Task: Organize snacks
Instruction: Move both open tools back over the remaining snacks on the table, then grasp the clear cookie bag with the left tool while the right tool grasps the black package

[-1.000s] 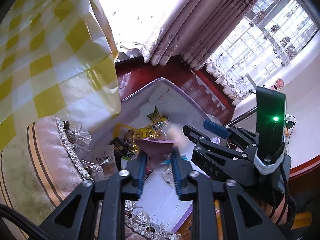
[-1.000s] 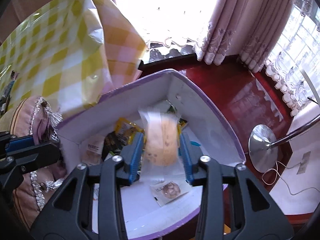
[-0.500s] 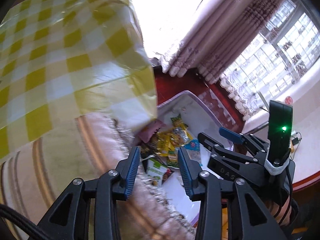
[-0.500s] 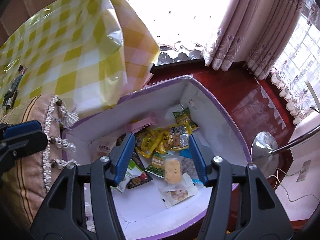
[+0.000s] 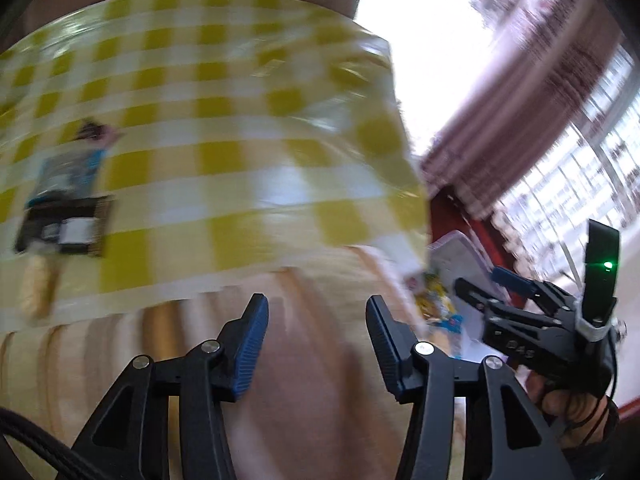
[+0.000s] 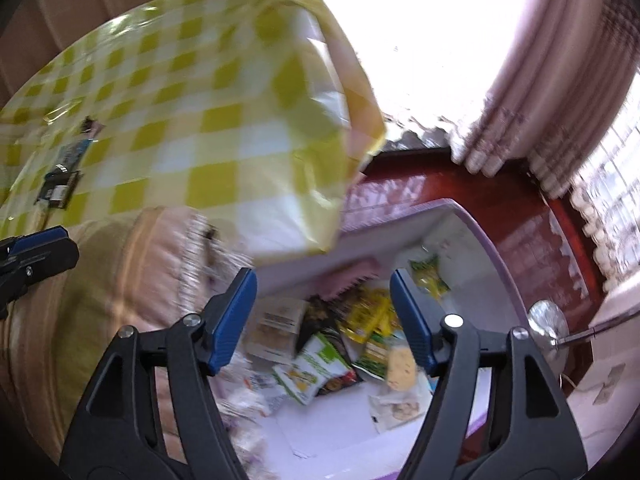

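Observation:
A white box with a purple rim [image 6: 486, 236] stands on the red floor and holds several snack packets [image 6: 362, 316], among them a yellow cake in clear wrap [image 6: 401, 366]. My right gripper [image 6: 323, 302] hovers above the box, its jaws opening with nothing between them. My left gripper [image 5: 317, 322] is over the striped beige cushion [image 5: 168, 360], its jaws also opening and empty. Further snack packets [image 5: 66, 204] lie on the yellow checked cloth [image 5: 224, 140] at the left, seen smaller in the right wrist view as packets [image 6: 62, 178]. The box [image 5: 460, 256] shows at the right of the left wrist view.
A fringed cushion edge [image 6: 196, 256] borders the box on the left. Pink curtains [image 6: 532, 92] and a bright window lie behind. A metal lamp base [image 6: 547, 326] stands on the floor right of the box. A hand [image 5: 576, 412] holds the right gripper.
Both grippers let go of their snacks, which now lie in the box, and their jaws widened. The left gripper swung left over the cushion toward the checked cloth; the right shifted left too.

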Demonstrator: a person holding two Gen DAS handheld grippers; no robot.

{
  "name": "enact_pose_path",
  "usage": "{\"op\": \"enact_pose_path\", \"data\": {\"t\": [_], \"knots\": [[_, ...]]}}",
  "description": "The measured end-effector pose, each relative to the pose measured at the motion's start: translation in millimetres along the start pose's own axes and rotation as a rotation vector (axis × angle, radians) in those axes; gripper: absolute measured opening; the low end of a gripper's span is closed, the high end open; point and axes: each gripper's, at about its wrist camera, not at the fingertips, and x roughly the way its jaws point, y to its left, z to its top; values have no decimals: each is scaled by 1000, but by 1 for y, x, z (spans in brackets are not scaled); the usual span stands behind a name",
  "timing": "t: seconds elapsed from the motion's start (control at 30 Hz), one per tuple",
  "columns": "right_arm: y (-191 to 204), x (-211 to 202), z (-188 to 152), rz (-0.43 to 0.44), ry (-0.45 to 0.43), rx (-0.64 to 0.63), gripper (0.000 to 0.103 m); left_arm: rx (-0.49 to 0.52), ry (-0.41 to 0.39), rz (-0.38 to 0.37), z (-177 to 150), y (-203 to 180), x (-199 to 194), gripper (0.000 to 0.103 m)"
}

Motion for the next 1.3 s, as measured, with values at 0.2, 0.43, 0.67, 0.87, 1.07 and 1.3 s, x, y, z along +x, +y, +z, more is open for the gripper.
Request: {"op": "enact_pose_path", "data": {"t": [0.2, 0.43, 0.67, 0.87, 1.07, 1.3], "knots": [[47, 1, 18, 60, -18, -92, 77, -97, -34, 94, 0, 65, -24, 53], [100, 6, 34, 126, -30, -204, 81, -124, -11, 224, -1, 135, -38, 64], [157, 14, 50, 211, -24, -365, 84, -49, 99, 297, 9, 176, -24, 66], [216, 23, 70, 289, -39, -565, 87, 18, 206, 316, 15, 191, 2, 67], [272, 37, 84, 384, -47, -778, 88, 54, 239, 303, 21, 195, 17, 66], [314, 63, 91, 492, -3, -941, 88, 54, 224, 305, 27, 205, 20, 38]]}}
